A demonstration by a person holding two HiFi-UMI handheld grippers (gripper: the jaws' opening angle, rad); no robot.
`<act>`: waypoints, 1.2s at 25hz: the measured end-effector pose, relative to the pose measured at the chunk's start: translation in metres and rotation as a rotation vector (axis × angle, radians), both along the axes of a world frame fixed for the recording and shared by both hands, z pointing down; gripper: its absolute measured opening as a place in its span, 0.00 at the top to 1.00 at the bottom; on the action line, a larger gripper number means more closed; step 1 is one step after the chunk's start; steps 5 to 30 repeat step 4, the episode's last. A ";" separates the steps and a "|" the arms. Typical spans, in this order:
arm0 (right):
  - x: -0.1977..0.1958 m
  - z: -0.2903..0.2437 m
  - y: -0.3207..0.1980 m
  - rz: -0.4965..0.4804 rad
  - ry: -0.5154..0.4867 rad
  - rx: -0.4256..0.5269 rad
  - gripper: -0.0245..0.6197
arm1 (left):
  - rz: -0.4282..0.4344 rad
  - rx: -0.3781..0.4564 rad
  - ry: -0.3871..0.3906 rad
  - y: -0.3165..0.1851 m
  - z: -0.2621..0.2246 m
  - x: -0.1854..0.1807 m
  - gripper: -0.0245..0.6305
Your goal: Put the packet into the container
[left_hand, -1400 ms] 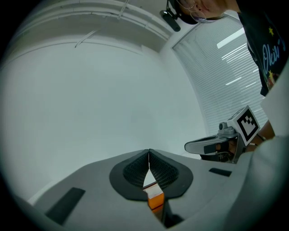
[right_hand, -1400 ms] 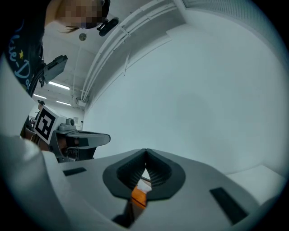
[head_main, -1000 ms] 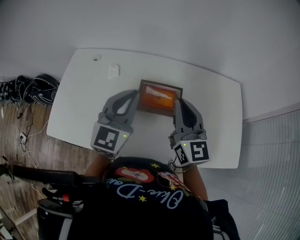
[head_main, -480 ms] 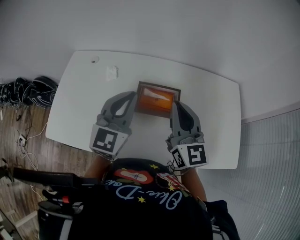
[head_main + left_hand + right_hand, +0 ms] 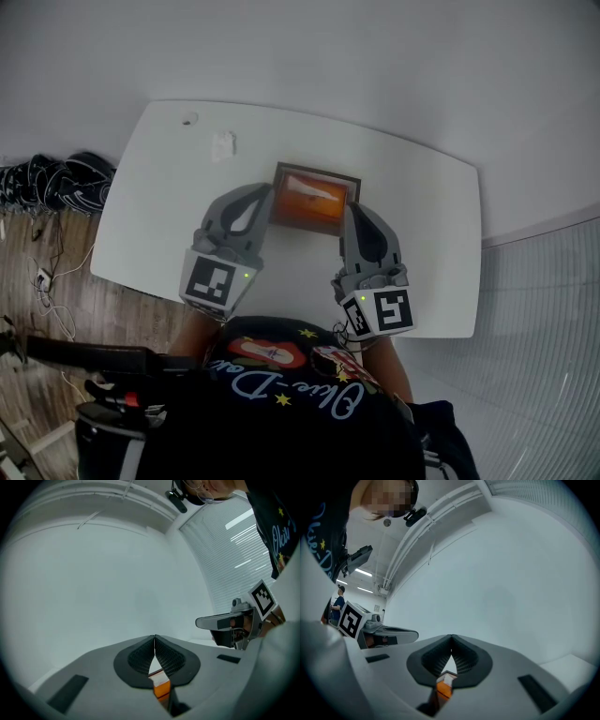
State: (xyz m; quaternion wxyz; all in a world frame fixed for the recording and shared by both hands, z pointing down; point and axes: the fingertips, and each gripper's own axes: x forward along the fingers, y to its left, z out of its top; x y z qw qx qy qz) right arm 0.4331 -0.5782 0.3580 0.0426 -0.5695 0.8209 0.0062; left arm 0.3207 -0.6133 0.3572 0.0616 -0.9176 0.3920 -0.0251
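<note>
Fingers closed tip to tip on left gripper and right gripper, empty, flanking container.

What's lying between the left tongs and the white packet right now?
Nothing. In the head view, only bare white tabletop separates the left tongs from the white packet.

The bench has a smooth, matt white top. The container looks like glossy orange plastic inside a dark, dull rim. The left gripper and right gripper wear matt grey plastic shells, and their fingers carry black pads with a fine ribbed texture (rubbery-looking). The floor is brown wood planking. The white packet is too small to tell its material.
</note>
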 end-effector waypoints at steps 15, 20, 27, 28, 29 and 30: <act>-0.001 0.001 0.001 0.001 0.002 -0.002 0.94 | 0.000 -0.002 0.001 0.001 0.001 -0.001 0.95; -0.001 0.001 0.001 0.001 0.002 -0.002 0.94 | 0.000 -0.002 0.001 0.001 0.001 -0.001 0.95; -0.001 0.001 0.001 0.001 0.002 -0.002 0.94 | 0.000 -0.002 0.001 0.001 0.001 -0.001 0.95; -0.001 0.001 0.001 0.001 0.002 -0.002 0.94 | 0.000 -0.002 0.001 0.001 0.001 -0.001 0.95; -0.001 0.001 0.001 0.001 0.002 -0.002 0.94 | 0.000 -0.002 0.001 0.001 0.001 -0.001 0.95; -0.001 0.001 0.001 0.001 0.002 -0.002 0.94 | 0.000 -0.002 0.001 0.001 0.001 -0.001 0.95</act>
